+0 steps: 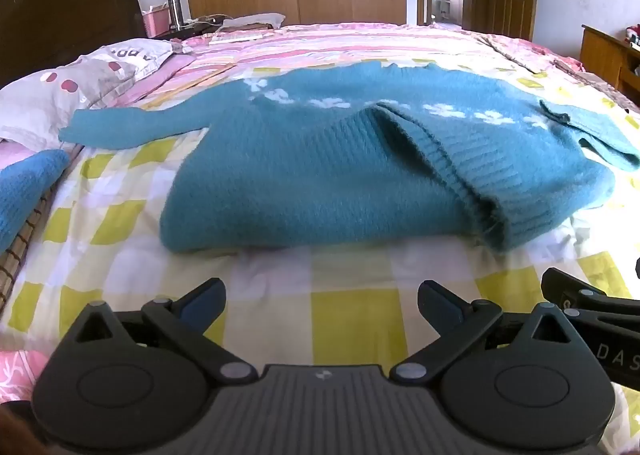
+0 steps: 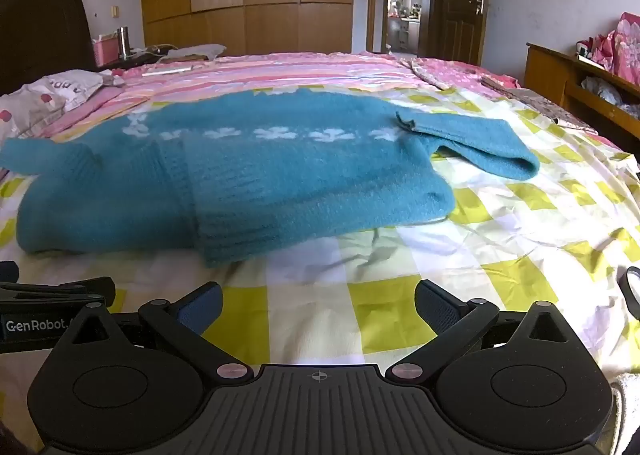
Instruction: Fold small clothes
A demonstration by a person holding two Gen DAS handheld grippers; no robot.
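A teal knitted sweater point(image 1: 320, 159) with a row of white flowers lies on the bed, its ribbed hem folded up over the body. It also shows in the right wrist view point(image 2: 248, 175). One sleeve stretches left point(image 1: 132, 125); the other lies folded at the right point(image 2: 476, 139). My left gripper point(image 1: 322, 305) is open and empty, just short of the sweater's near edge. My right gripper point(image 2: 319, 305) is open and empty, also just short of that edge. The right gripper's side shows at the right of the left wrist view point(image 1: 592, 303).
The bed has a yellow and white checked sheet point(image 2: 500, 223) and a pink striped cover point(image 1: 340, 45) behind. Pillows point(image 1: 60, 91) lie at the left, with another blue knit piece point(image 1: 24, 187). A wardrobe, an open door and a wooden shelf point(image 2: 580, 75) stand beyond.
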